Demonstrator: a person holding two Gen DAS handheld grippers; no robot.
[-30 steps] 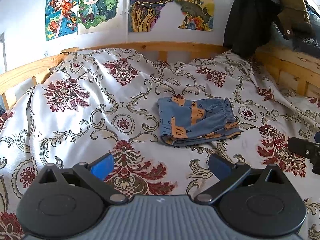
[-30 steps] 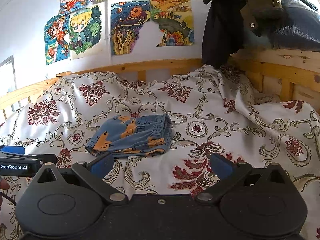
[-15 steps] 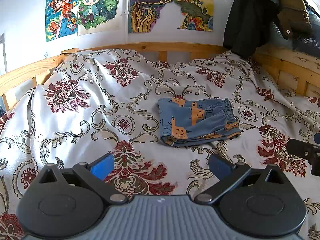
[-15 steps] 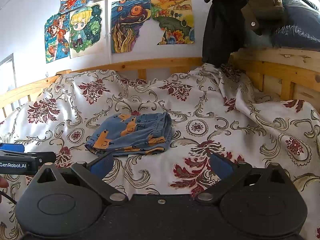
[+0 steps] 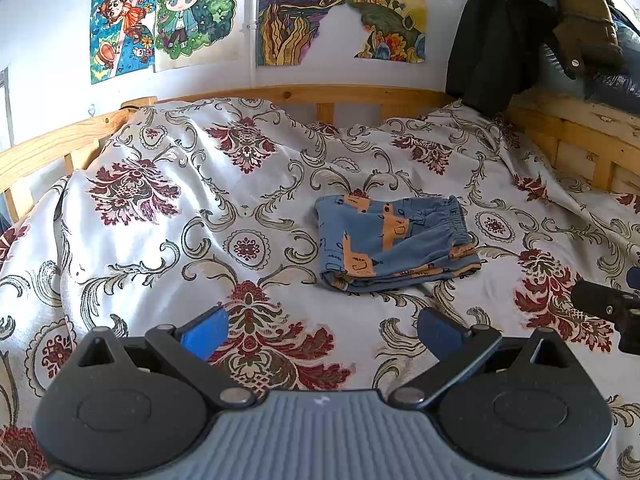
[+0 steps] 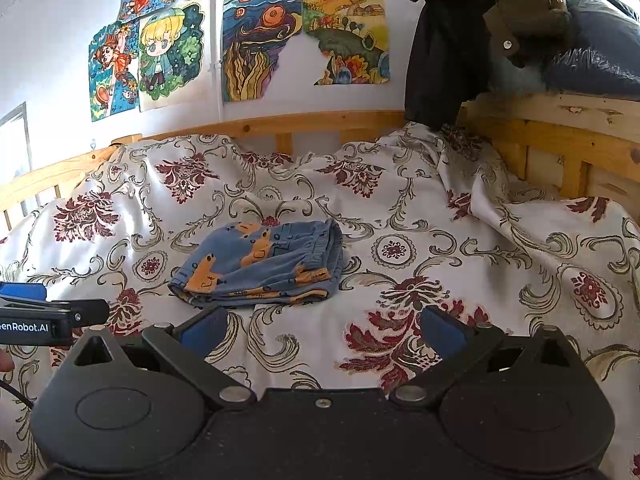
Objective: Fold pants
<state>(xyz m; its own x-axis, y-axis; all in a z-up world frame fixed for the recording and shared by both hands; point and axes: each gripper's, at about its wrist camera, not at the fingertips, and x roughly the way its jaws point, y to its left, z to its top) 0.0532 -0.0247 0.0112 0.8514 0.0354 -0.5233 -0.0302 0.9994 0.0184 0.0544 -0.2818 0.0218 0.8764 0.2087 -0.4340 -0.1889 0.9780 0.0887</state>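
Note:
A small pair of blue pants with orange animal prints lies folded into a compact rectangle in the middle of the bed, elastic waistband to the right. The right wrist view shows the same pants just beyond my fingers. My left gripper hovers open over the bedspread, short of the pants and to their left, holding nothing. My right gripper is open too, empty, near the pants' front edge. Each gripper shows at the edge of the other's view.
A floral white, red and olive bedspread covers the bed, rumpled toward the back. A wooden bed rail runs behind and along the right side. Dark coats hang at the upper right. Colourful drawings are taped to the wall.
Both grippers have drifted slightly; the right wrist view has tipped down a little. The pants lie still and both grippers stay open.

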